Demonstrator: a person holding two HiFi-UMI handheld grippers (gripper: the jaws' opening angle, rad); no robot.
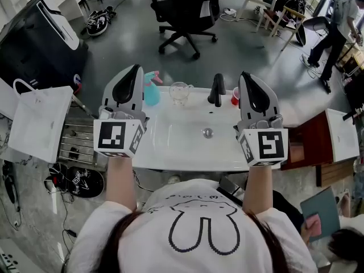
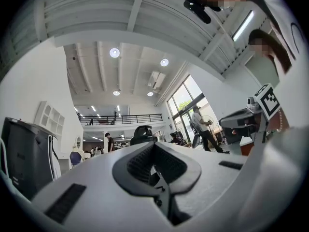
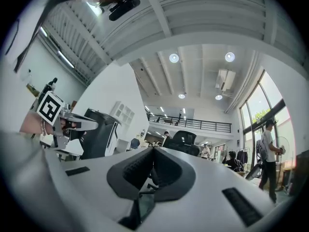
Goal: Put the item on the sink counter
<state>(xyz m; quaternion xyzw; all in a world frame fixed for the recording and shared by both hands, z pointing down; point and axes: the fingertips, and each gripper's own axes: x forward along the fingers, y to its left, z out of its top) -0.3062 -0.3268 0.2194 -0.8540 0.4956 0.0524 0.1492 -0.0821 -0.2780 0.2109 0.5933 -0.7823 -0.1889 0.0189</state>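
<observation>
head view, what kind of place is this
Likely an open office or studio: a white sink counter stands on a grey floor near a black office chair, with a railed mezzanine beyond.

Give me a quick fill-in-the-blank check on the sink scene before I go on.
1. The left gripper and right gripper both have their jaws ____, with nothing between them.
2. At the back of the sink, the glass stands between the spray bottle and the ____.
3. The cup next to the right gripper is ____.
Missing words: shut; faucet; red.
</observation>
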